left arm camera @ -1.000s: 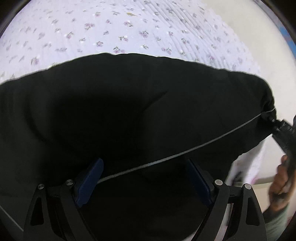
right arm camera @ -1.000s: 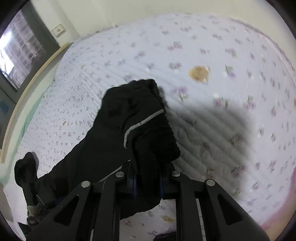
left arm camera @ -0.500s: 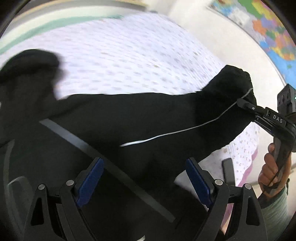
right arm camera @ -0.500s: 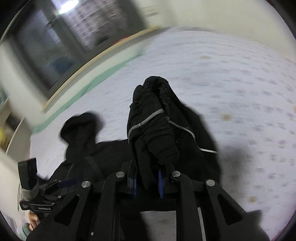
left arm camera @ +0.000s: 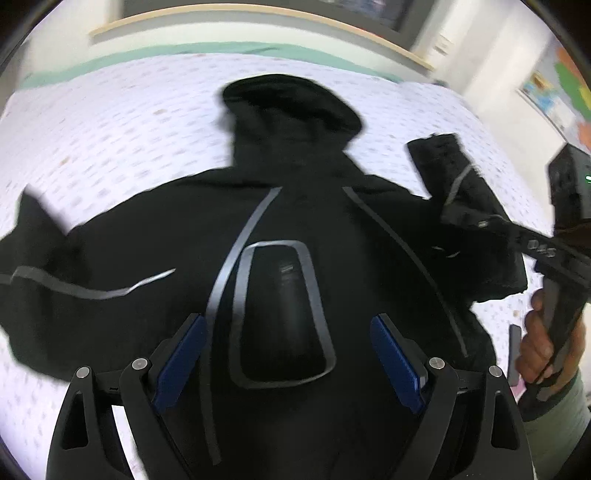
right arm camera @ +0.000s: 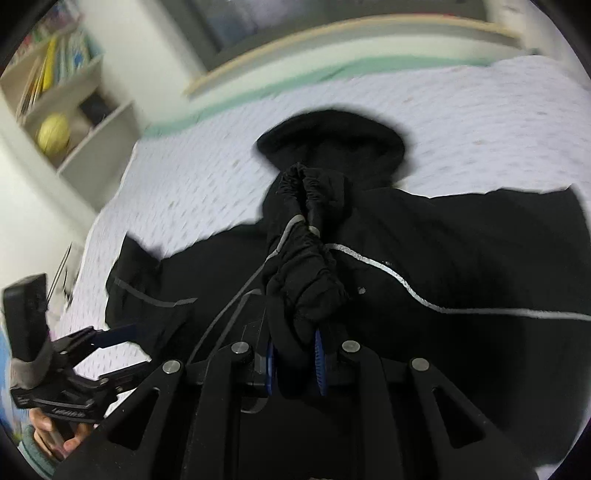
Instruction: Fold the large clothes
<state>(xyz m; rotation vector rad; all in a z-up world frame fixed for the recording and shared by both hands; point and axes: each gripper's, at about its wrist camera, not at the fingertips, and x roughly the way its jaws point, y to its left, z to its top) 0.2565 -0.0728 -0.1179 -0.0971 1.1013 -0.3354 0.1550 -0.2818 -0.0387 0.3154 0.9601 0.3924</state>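
Jacket (left arm camera: 295,229) folding is the business here, and we are starting at our tongs. We are clamping the right gripper (right arm camera: 295,363) on the gathered cuff (right arm camera: 310,251) of one sleeve, with its blue pads (right arm camera: 320,365) pressing the bunched black cloth from both sides. We are holding the left gripper (left arm camera: 288,362) with its fingers (left arm camera: 181,354) wide apart over the jacket's back and gripping nothing (cloth fills the view between them, but whether they are touching it we cannot tell).

Moving outward, the jacket is lying spread on the bed (left arm camera: 110,122), back upward, grey piping (left arm camera: 236,251) showing, hood (left arm camera: 291,99) pointing toward the headboard (left arm camera: 258,14). The sleeve we are pinching is rising off the quilt and hanging above the body of the garment; the other sleeve (left arm camera: 40,258) is stretching out flat to the far side. A shelf (right arm camera: 74,110) is standing by the wall beyond.

We are judging that we are in the sleeve-folding step, early in the fold: one sleeve is being brought inward, the second untouched. The next move is calling for laying this cuff across the back, well inside the side seam, then opening the right tongs. The left tongs might be pinning the body meanwhile, since slick cloth is liable to slide.
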